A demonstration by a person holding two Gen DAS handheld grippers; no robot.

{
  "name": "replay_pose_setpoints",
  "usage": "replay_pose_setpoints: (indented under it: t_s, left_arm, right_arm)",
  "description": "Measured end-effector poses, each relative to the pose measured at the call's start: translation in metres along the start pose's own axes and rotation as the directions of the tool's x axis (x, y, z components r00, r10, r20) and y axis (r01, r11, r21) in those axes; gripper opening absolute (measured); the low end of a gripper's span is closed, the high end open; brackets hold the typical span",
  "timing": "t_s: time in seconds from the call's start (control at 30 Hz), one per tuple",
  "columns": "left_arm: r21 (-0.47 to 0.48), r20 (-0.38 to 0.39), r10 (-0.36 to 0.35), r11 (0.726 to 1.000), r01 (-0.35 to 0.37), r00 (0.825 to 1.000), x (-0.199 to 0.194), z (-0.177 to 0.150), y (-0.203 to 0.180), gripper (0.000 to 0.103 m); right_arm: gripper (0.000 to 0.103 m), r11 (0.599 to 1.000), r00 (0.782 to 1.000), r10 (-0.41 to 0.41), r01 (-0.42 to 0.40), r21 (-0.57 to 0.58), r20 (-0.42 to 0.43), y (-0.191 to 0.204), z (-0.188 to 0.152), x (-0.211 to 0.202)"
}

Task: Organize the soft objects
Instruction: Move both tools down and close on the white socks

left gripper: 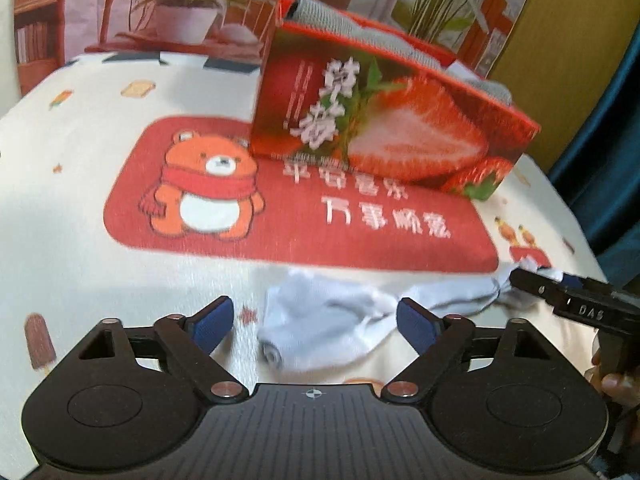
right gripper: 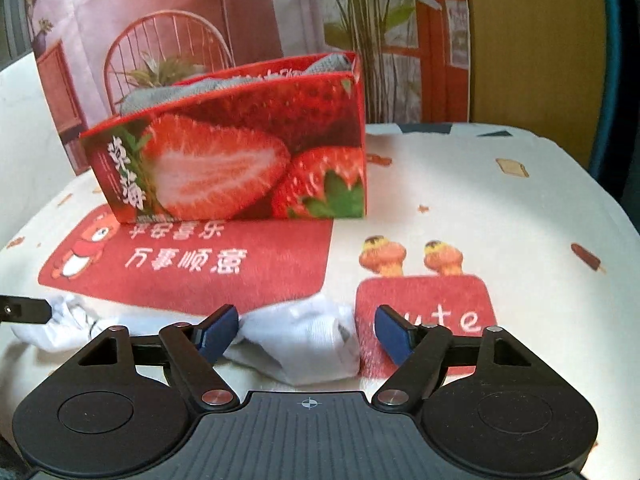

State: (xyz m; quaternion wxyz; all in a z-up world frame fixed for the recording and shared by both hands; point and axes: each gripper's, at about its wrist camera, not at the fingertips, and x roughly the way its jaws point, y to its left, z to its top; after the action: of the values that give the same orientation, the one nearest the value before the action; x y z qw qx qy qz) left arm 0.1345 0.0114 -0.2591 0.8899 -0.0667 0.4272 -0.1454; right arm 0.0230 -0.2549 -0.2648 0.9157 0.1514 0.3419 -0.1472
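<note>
Left gripper [left gripper: 316,322] down low over the cream cartoon-print tablecloth [left gripper: 100,264], blue-padded jaws spread wide, nothing pinched. Crumpled white cotton sock [left gripper: 332,320] lying flat between those pads, rolled cuff at about six o'clock, its far end trailing off toward three o'clock under the tip of the right gripper [right gripper: 307,334]. From the right wrist, same story: jaws apart, straddling the sock's other end, pads not pressing. Beyond, at twelve o'clock, open red strawberry-print cardboard box [right gripper: 240,160] standing on the red bear panel, folded grey knitted cloth [right gripper: 172,90] poking above its rim.
</note>
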Motion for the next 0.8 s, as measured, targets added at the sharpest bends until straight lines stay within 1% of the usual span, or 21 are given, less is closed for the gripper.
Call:
replay_pose_setpoints:
  t_s: [0.07, 0.17, 0.3, 0.5, 0.6, 0.63, 0.67, 0.7, 0.77, 0.8]
  left_arm:
    - [0.006, -0.019, 0.009, 1.000, -0.009, 1.000, 0.0044, -0.0021, -0.0012, 0.077]
    - [0.014, -0.015, 0.017, 1.000, -0.017, 1.000, 0.0059, -0.0031, -0.0013, 0.075]
    - [0.013, -0.009, 0.018, 1.000, -0.018, 1.000, 0.0055, -0.0034, 0.0001, 0.072]
    - [0.018, -0.003, 0.021, 1.000, -0.021, 1.000, 0.0062, -0.0040, -0.0008, 0.065]
    - [0.017, 0.001, 0.025, 1.000, -0.025, 1.000, 0.0059, -0.0038, -0.0002, 0.059]
    - [0.014, 0.003, 0.025, 1.000, -0.025, 1.000, 0.0056, -0.0040, 0.0004, 0.056]
    - [0.010, 0.005, 0.022, 1.000, -0.022, 1.000, 0.0052, -0.0038, 0.0011, 0.051]
    - [0.005, 0.006, 0.019, 1.000, -0.019, 1.000, 0.0048, -0.0039, 0.0016, 0.048]
    - [0.002, 0.006, -0.001, 1.000, 0.001, 1.000, 0.0043, -0.0041, 0.0018, 0.032]
    - [0.004, 0.006, -0.010, 1.000, 0.010, 1.000, 0.0042, -0.0042, 0.0010, 0.030]
  right_arm:
    - [0.069, 1.000, 1.000, 0.003, -0.003, 0.002, -0.006, 0.0007, -0.0033, 0.0018]
    - [0.062, 1.000, 1.000, 0.018, -0.018, 0.011, -0.014, -0.0004, -0.0041, 0.0047]
    - [0.056, 1.000, 0.999, 0.028, -0.028, 0.007, -0.015, 0.0001, -0.0048, 0.0059]
    - [0.052, 0.999, 0.999, 0.040, -0.040, -0.002, -0.016, 0.0023, -0.0052, 0.0069]
    - [0.050, 0.999, 0.999, 0.046, -0.046, -0.002, -0.017, 0.0025, -0.0052, 0.0065]
    - [0.049, 0.999, 0.999, 0.048, -0.048, -0.002, -0.017, 0.0025, -0.0054, 0.0066]
    - [0.045, 0.999, 0.998, 0.052, -0.052, -0.003, -0.017, 0.0027, -0.0052, 0.0064]
    - [0.042, 0.998, 0.998, 0.060, -0.060, -0.002, -0.017, 0.0030, -0.0051, 0.0062]
    - [0.038, 0.997, 0.997, 0.077, -0.077, -0.006, -0.016, 0.0045, -0.0044, 0.0054]
    - [0.035, 0.996, 0.996, 0.083, -0.083, -0.008, -0.016, 0.0054, -0.0044, 0.0049]
